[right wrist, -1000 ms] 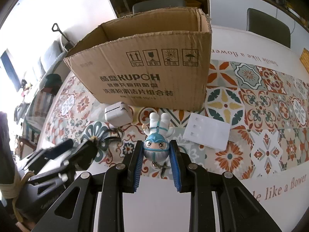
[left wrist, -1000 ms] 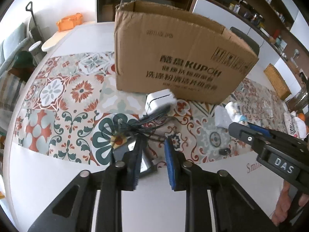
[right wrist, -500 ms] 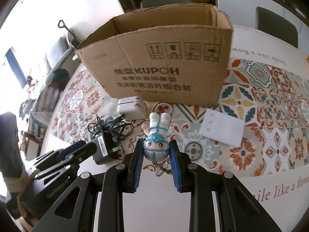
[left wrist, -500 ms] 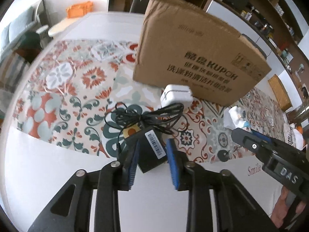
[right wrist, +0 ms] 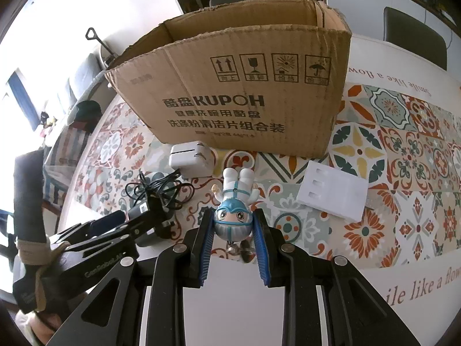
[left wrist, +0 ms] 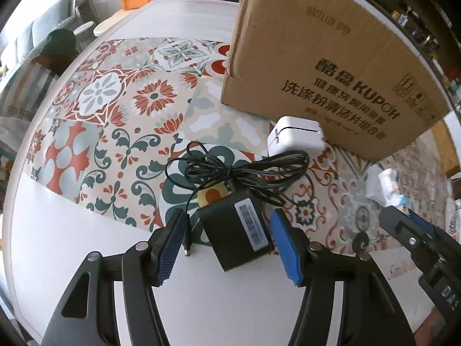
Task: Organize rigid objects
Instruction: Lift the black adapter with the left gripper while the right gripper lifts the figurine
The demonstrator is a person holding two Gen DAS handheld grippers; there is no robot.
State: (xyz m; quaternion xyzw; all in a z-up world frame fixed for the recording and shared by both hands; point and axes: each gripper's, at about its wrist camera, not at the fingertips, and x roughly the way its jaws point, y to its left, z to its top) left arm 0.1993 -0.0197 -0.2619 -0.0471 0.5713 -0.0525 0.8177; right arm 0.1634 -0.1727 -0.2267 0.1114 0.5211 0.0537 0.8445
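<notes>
Trouble waiting on both sides of the tiled tabletop, in front of the open brown cardboard box (right wrist: 242,86).

Left view: the left gripper (left wrist: 229,243) stands spread wide around the black power adapter brick with its barcode label (left wrist: 237,227), neither pad touching; its tangled black cord (left wrist: 245,170) trails loose (a lift could drag it against the small white cube-shaped box (left wrist: 296,139)). The box's opening is out of sight here. Right view: the right gripper (right wrist: 234,227) pinches the little white-and-blue astronaut figurine (right wrist: 234,204) by its round head, which could swivel or slip; whatever dangles beneath it is hard to make out.
</notes>
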